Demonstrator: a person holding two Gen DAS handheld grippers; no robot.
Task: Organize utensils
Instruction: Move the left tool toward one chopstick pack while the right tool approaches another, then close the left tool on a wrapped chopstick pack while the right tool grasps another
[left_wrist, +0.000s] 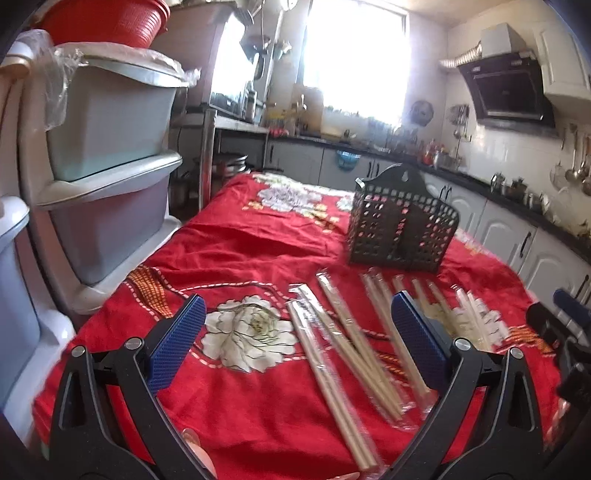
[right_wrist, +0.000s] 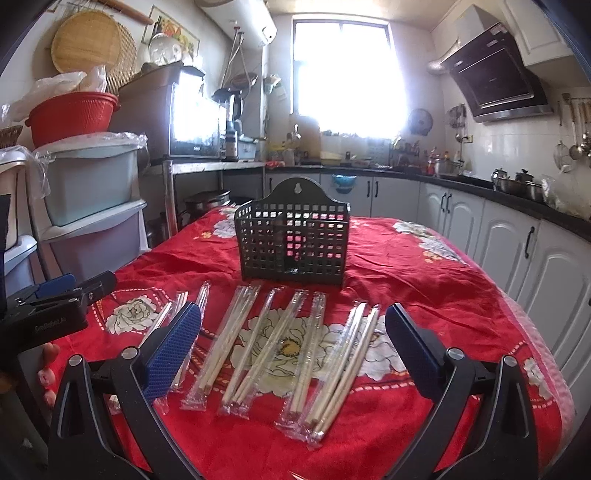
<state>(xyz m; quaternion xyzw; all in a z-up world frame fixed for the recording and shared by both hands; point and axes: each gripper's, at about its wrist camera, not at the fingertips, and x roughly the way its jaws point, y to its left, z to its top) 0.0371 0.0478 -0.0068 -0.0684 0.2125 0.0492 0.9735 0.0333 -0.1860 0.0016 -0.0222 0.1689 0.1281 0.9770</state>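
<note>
Chopsticks (right_wrist: 273, 347): pale wooden pairs, each sealed in a clear plastic sleeve, lay fanned in a loose row on the red floral cloth (right_wrist: 424, 266), some overlapping. Black lattice holder (right_wrist: 293, 242) stood upright just behind them, arched back with a hanging hole. Left gripper (left_wrist: 297, 332) spread wide above the leftmost packets, holding nothing. Right gripper (right_wrist: 293, 343) likewise wide apart, empty, over the row.
</note>
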